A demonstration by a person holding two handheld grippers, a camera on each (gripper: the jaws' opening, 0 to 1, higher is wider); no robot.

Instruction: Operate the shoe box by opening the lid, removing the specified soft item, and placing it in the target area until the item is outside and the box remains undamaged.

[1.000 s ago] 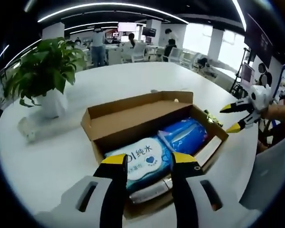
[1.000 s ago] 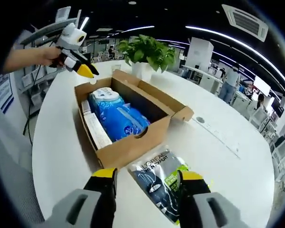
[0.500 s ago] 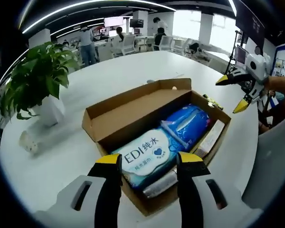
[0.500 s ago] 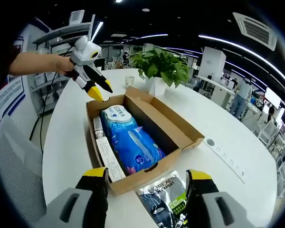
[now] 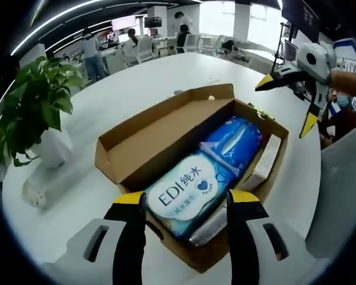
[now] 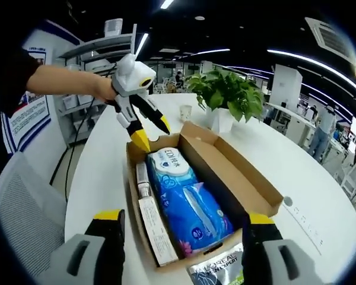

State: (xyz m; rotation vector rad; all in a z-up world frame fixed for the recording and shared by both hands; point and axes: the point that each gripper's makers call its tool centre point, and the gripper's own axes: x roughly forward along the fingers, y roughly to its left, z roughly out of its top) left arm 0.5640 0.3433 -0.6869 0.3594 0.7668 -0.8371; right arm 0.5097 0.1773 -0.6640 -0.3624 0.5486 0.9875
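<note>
an open cardboard shoe box [image 5: 166, 139] is seen on a white round table [image 5: 136, 83], its lid folded back along one long side. inside, two soft packs of wet wipes lie end to end along the box's long axis: a white and blue pack marked edi [image 5: 187, 193] and a darker blue pack [image 5: 234, 145]. a slim white carton [image 6: 154, 228] is tucked against the box wall beside them. the left gripper [image 5: 181, 205] is held with its jaws apart, straddling the near short end just over the edi pack, which lies straight ahead along the jaws. the right gripper [image 6: 181, 222] is also spread wide, at the opposite short end, nearer the darker pack. a l'oreal pouch [image 6: 216, 273] rests on the table outside the box. the left gripper is judged closer to the edi pack. a potted plant [image 5: 38, 113] stands well apart.
</note>
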